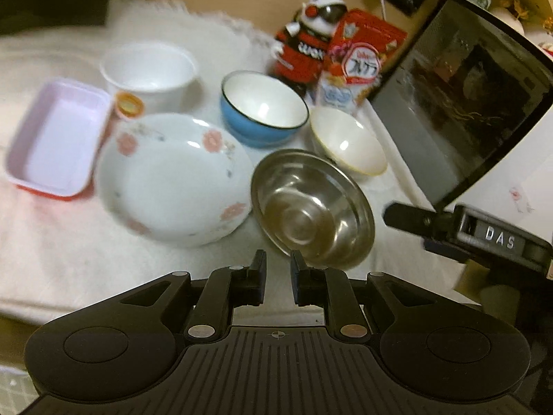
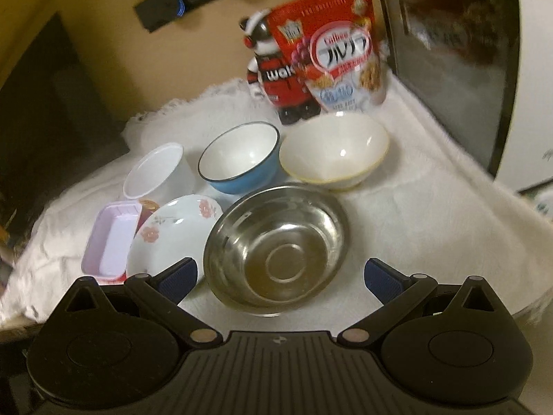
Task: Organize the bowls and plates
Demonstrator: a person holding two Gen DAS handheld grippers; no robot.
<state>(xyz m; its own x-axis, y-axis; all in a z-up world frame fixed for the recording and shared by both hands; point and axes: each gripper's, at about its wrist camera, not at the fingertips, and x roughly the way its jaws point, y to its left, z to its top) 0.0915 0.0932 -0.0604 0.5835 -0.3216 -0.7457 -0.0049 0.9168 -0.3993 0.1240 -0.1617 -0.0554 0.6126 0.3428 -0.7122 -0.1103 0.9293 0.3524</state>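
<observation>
A home kitchen corner: a microwave [image 1: 459, 103], a cereal bag [image 2: 342, 52] and a mascot figurine [image 1: 307, 45] stand behind household bowls on a towel-covered tabletop [image 2: 432, 207].

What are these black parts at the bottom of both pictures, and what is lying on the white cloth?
They are two hand-held claws, each carrying its own camera that looks forward. One picture is from the left claw, nearly closed and empty; the other is from the right claw, wide open and empty. On the white cloth lie a steel bowl, a flowered plate, a blue bowl, a cream bowl, a white cup and a pink tray.
</observation>
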